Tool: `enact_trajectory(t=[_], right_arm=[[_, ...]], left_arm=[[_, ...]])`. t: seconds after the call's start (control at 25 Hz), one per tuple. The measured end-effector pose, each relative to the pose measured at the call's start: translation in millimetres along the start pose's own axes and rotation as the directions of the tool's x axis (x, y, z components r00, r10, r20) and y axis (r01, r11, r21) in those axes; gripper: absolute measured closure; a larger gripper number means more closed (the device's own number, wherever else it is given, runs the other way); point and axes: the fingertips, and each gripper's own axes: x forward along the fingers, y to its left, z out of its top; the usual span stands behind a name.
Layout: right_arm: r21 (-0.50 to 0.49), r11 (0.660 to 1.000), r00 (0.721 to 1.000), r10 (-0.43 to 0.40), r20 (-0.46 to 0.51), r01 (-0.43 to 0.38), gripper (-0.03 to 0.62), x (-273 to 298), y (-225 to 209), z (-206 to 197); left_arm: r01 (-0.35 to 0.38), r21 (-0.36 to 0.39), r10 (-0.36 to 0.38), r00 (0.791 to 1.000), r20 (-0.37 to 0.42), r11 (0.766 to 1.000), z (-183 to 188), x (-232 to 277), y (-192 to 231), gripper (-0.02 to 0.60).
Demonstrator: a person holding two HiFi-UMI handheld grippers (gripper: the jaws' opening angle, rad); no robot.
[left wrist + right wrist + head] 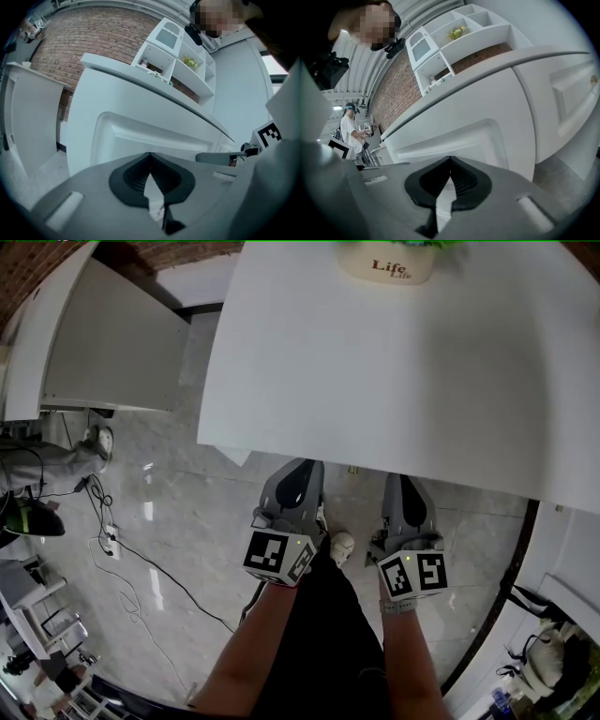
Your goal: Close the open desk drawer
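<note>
The white desk (394, 362) fills the top of the head view. Both grippers point at its front edge from below, side by side. My left gripper (302, 467) is shut with nothing between its pads, its tips at the desk's edge. My right gripper (401, 480) is also shut and empty. In the left gripper view a white drawer front (140, 136) with a recessed panel stands just beyond the closed tips of the left gripper (150, 154). The right gripper view shows the same kind of drawer front (454, 136) close ahead of the right gripper (450, 158). How far the drawer stands out is hidden under the desktop.
A white pot (386, 266) with a plant stands at the desk's far edge. Another white desk (94, 343) is at the left. Cables (122, 559) run over the tiled floor. White wall shelves (178, 56) hang on a brick wall. A person (350, 131) stands far off.
</note>
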Motion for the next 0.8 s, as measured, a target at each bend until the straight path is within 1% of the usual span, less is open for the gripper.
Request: enact_trajectory(t=[0.2,0.36,0.48,0.6,0.68,0.8], right_arm=[[-0.014,1.0,0.999,0.009,0.035,-0.009,0.594,-5.4,0.9,12.0],[-0.06,0.997,0.998,0.049,0.044,-0.046,0.594,-14.1,6.6,20.3],[-0.098,0.992,0.997,0.078,0.03,-0.075,0.595,-25.3,12.5,24.8],[-0.145,0.982,0.993,0.122,0.003,-0.12,0.594,-39.5,17.8,33.5],[-0.185,0.971,0.989,0.149,-0.02,-0.151,0.594,-50.4,19.8,41.5],[-0.227,0.959,0.986,0.165,-0.034,-0.168,0.595,-64.6,22.0,56.8]], left_arm=[[0.008,0.01,-0.008,1.0,0.027,1.0,14.4,-4.0,-6.2,0.58],[0.017,0.028,-0.018,0.999,0.031,0.999,12.7,-14.6,-10.3,0.58],[0.018,0.037,-0.019,0.999,0.03,0.999,13.2,-25.9,-12.0,0.58],[0.032,0.058,-0.033,0.999,0.019,0.998,17.1,-34.5,-16.4,0.58],[0.036,0.075,-0.038,0.999,0.016,0.997,25.8,-41.0,-19.4,0.58],[0.047,0.104,-0.05,0.998,0.025,0.993,46.2,-51.6,-24.5,0.58]])
